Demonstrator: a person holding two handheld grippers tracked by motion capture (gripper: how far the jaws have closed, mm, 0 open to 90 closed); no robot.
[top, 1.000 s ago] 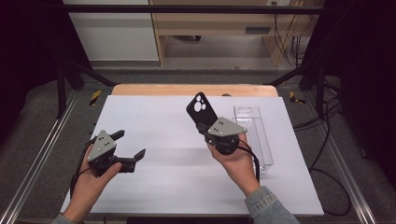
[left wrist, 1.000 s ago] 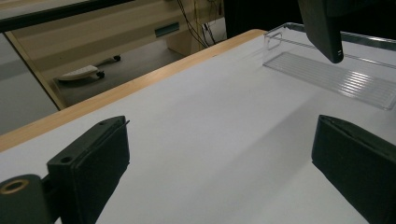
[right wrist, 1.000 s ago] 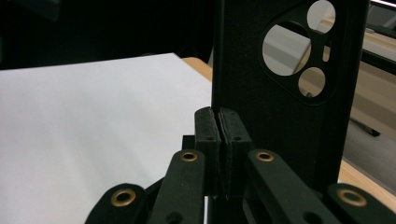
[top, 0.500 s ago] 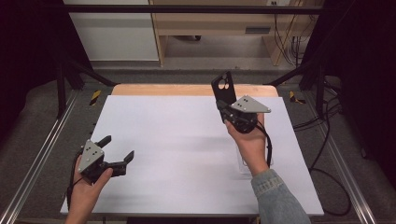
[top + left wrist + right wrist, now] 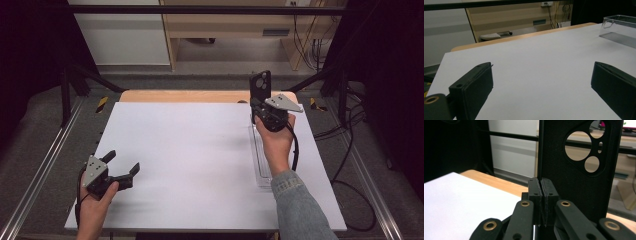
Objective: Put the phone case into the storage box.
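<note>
A black phone case (image 5: 261,85) with round camera cut-outs stands upright above the table's far right side. My right gripper (image 5: 257,101) is shut on the case's lower edge. In the right gripper view the jaws (image 5: 541,192) press together on the phone case (image 5: 576,177), which rises in front of the camera. My left gripper (image 5: 122,162) rests low near the front left of the white table (image 5: 200,150). It is open with nothing between its fingers. In the left gripper view its two black pads (image 5: 476,85) stand wide apart over bare table.
A clear plastic tray (image 5: 261,172) lies along the table's right side, partly under the right forearm, and its end shows in the left gripper view as the tray (image 5: 619,30). A wooden strip (image 5: 190,96) runs along the table's far edge. Metal rails flank both sides.
My right gripper has carried the phone case to the right and farther back, turning it upright. My left gripper has drawn back toward the front left corner, still open.
</note>
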